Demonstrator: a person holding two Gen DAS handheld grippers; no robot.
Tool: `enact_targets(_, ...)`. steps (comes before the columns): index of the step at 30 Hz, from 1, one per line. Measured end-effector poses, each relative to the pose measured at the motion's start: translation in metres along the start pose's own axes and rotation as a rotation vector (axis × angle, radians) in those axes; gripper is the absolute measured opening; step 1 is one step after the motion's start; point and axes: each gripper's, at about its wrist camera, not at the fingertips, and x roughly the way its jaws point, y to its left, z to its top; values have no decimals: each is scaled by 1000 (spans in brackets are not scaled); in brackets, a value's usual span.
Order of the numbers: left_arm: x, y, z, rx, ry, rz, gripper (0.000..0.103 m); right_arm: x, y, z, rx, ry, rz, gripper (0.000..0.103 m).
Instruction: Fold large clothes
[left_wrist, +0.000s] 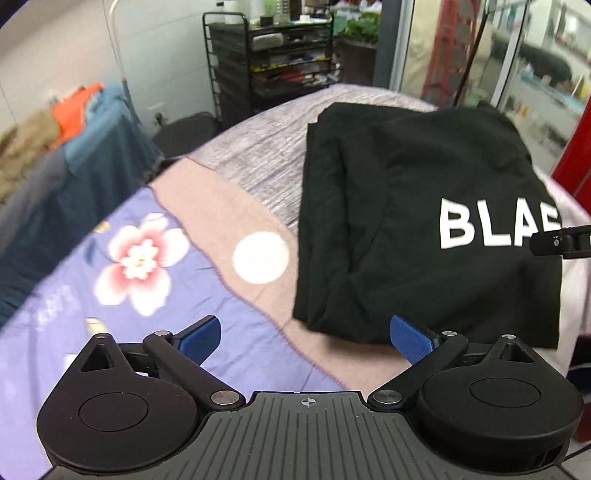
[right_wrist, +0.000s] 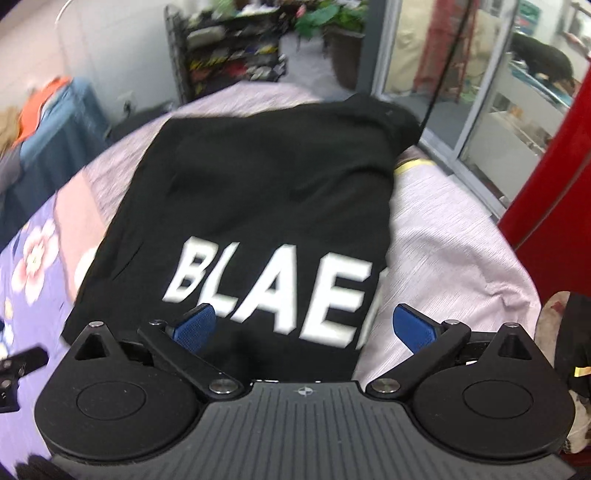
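Left wrist view: black garment (left_wrist: 424, 221) lay folded on bed (left_wrist: 258, 155) — both tools (left_wrist: 304, 338) (right_wrist: 303, 328) wide, empty — perhaps one fold left.

A pale wall (left_wrist: 55, 55) runs behind a black wire shelf rack (left_wrist: 269, 55) crammed with clutter. Beside it stands a leafy potted plant (right_wrist: 332, 26). Glass panels in grey frames (left_wrist: 461, 48) fill the right side, next to a red panel (right_wrist: 554, 166). A heap of blue and orange cloth (left_wrist: 81, 122) sits at the left.
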Motion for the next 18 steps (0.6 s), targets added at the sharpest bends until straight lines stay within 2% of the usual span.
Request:
enact_targets(4,-23,-12,2,42,48,11,103,-16,18,-8,-21,3,13,102)
enact_targets(10,-49,-23,-2,85,59,57,103,-32,27,-11,-23,5,-14,102)
enact_targets(18,-61,-27,-4,87,83,39,103,-50,39,-20,-103,10,-68,103)
